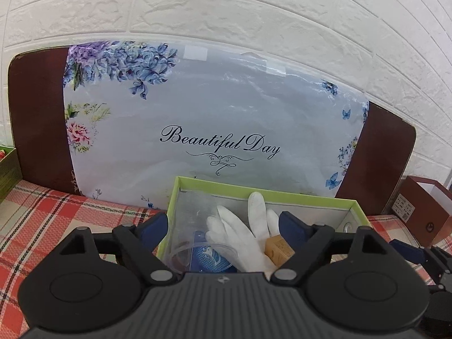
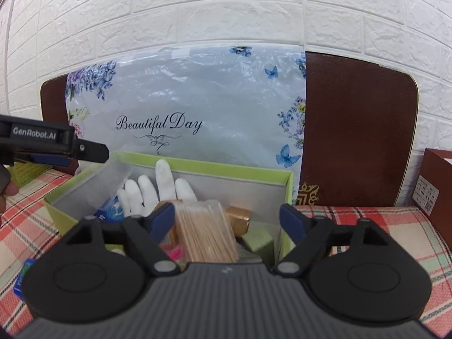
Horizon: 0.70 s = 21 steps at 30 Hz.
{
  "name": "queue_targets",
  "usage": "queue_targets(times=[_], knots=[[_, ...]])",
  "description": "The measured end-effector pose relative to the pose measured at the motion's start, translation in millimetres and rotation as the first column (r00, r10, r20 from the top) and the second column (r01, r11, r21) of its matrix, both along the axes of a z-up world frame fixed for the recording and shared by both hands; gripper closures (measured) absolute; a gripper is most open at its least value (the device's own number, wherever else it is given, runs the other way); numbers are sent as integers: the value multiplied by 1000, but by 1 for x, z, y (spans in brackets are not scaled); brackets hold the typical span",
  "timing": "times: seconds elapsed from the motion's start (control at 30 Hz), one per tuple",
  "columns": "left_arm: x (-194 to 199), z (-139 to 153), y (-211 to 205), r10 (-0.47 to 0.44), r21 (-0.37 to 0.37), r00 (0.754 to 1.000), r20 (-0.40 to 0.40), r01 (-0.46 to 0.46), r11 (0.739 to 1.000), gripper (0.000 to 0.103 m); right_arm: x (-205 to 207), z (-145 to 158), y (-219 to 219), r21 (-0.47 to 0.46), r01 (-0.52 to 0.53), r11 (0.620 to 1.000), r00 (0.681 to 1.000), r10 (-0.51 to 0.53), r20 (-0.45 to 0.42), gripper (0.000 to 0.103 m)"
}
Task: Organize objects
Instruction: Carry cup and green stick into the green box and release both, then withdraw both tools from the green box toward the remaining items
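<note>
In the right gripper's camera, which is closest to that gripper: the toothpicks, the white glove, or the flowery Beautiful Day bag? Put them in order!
From the right gripper:
1. Toothpicks, right between its fingers, in the green box.
2. White glove, deeper in the box, left.
3. Beautiful Day bag, behind the box, against the wall.

white embossed brick-pattern wall (image 1: 254,14) behind; leaning against it a dark brown board (image 2: 358,130), its middle covered by a pale plastic bag (image 1: 214,107) printed with blue and purple flowers, butterflies and "beautiful day". red, white and green plaid cloth (image 1: 56,220) covers the surface. a brown carton with a white label (image 1: 421,212) stands at far right, just beside the board's lower corner.
</note>
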<state>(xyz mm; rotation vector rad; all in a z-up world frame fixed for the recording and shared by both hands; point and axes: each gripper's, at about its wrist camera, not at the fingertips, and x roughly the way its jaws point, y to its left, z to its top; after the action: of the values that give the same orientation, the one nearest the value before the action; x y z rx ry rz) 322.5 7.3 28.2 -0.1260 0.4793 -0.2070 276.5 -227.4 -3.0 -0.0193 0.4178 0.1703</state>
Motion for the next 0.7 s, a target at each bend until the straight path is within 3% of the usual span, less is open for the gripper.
queue_targets(times=[0.27,0.47,0.7], knots=[[-47,20,5,18,40,999,41,-20,999,14,-33,25,-1,1,16,1000,998,-16,66,0],[-90,20,10,38,46,999,9,-39,998,14,-70,43,-2,23,-22,999,995,20,97,0],[-136,-3,10,26,22,998,-55,-24,999,14,-113,35,-3,43,-56,998,996,53,70,0]])
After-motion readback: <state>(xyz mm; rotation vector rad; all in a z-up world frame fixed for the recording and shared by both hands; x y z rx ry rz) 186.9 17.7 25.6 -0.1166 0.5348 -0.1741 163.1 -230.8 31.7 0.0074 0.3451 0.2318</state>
